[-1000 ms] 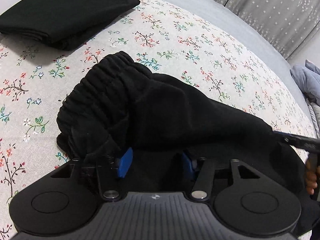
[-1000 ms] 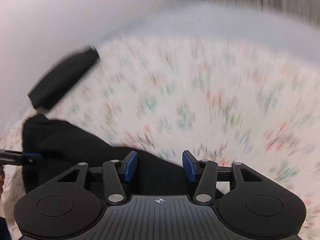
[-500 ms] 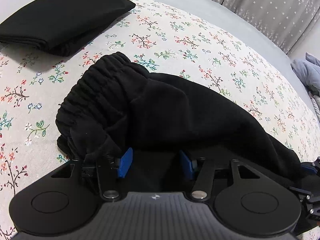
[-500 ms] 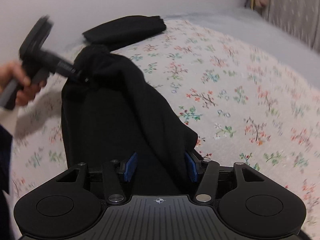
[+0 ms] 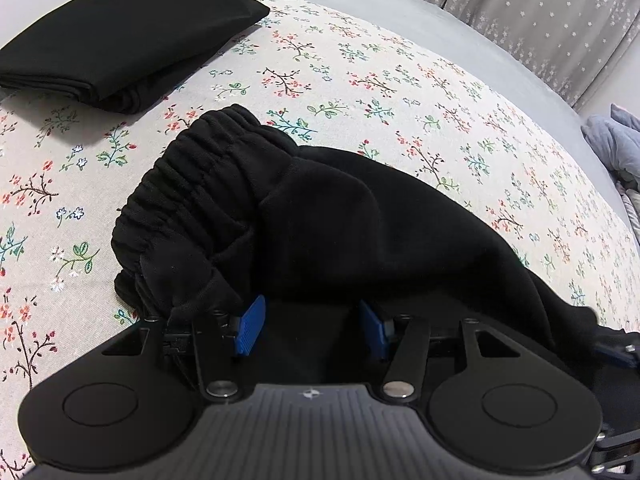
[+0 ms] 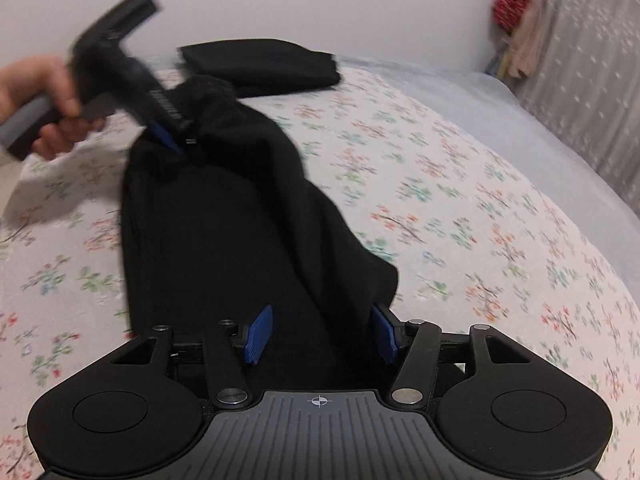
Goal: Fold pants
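The right gripper (image 6: 320,334), low in its frame, is opening its blue-padded jaws with black cloth between them. At upper left, a hand (image 6: 44,108) grips the left gripper (image 5: 310,328), jaws parted.

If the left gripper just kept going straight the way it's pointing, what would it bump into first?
Probably the black pants: the left gripper points down at the cloth bunched just beyond its fingertips, by the waistband. The floral sheet lies beneath. Depth is hard to judge through this lens.

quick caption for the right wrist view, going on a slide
Right gripper, jaws opening around black pants on a floral bedspread, left gripper at their far end.
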